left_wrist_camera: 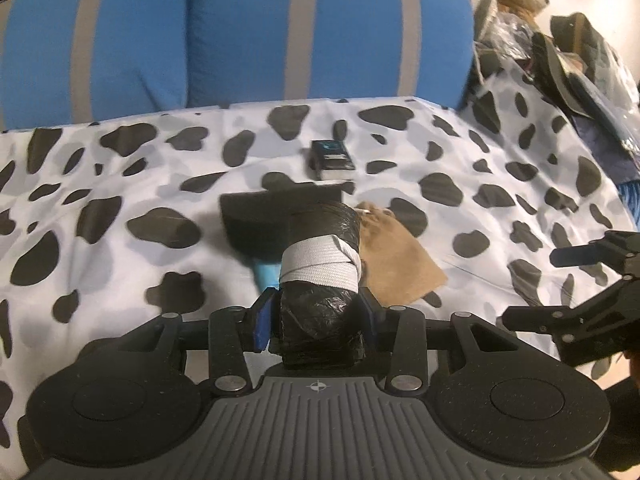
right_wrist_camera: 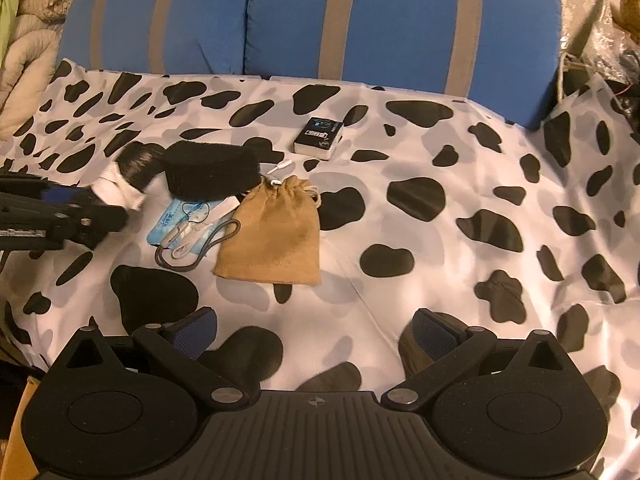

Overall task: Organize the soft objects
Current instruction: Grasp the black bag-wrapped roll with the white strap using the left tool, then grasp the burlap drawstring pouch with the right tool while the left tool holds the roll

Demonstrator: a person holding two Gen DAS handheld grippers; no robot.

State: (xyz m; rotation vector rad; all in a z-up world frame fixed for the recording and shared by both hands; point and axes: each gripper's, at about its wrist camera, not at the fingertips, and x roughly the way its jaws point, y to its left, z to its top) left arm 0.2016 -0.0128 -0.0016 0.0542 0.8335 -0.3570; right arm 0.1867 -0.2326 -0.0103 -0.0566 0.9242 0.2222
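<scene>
Black plastic film, crinkled and bound by a pale grey elastic band, wraps the cylindrical roll (left_wrist_camera: 320,276) that is clenched between the blue-padded fingers (left_wrist_camera: 262,320) of the left gripper (left_wrist_camera: 318,316). The roll is held above the cow-patterned sheet (left_wrist_camera: 120,184), with its near end between the pads and its long axis pointing away, towards the far blue-and-grey striped cushions (left_wrist_camera: 240,32). Just beyond its far end a black oblong foam pad (right_wrist_camera: 212,170) is seen, and just right of it a tan drawstring cloth pouch (right_wrist_camera: 272,232) lies flat, mouth towards the far side. A blue packet with a grey looped cord (right_wrist_camera: 188,224) lies left of the pouch, and a small dark box (right_wrist_camera: 320,138) farther off. The right gripper (right_wrist_camera: 316,336) is held released over bare sheet, nothing between its jaws. Sorting is judged barely begun: only the roll is in hand, while the pad, pouch and packet lie loosely clustered, not yet arranged.
</scene>
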